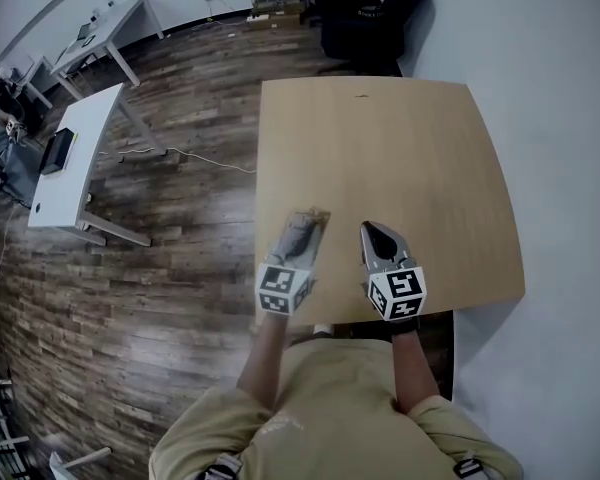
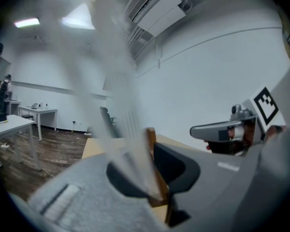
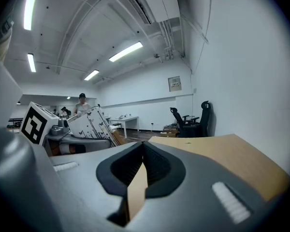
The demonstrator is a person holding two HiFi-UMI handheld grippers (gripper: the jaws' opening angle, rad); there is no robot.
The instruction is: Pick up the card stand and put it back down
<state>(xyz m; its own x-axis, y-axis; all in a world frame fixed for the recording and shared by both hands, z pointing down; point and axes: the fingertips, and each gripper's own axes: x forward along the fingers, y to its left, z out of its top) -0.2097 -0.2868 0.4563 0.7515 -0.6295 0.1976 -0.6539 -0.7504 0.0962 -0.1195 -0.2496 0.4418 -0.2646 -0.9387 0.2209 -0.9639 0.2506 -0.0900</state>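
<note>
One card stand [image 3: 87, 123], a wooden base under a pale upright sheet, is clamped between the fingers of the left gripper [image 1: 303, 226], over the counter [image 1: 410, 158] near its 7 o'clock edge. At the stand's 3 o'clock, near it, the right gripper [image 1: 374, 230] has its fingers closed on nothing.

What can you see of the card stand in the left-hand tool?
The card stand is a wooden base carrying a row of white cards with small dark prints, tilted sideways. The left gripper clamps its wooden edge and holds it over the near left corner of the table, apparently lifted clear.
</note>
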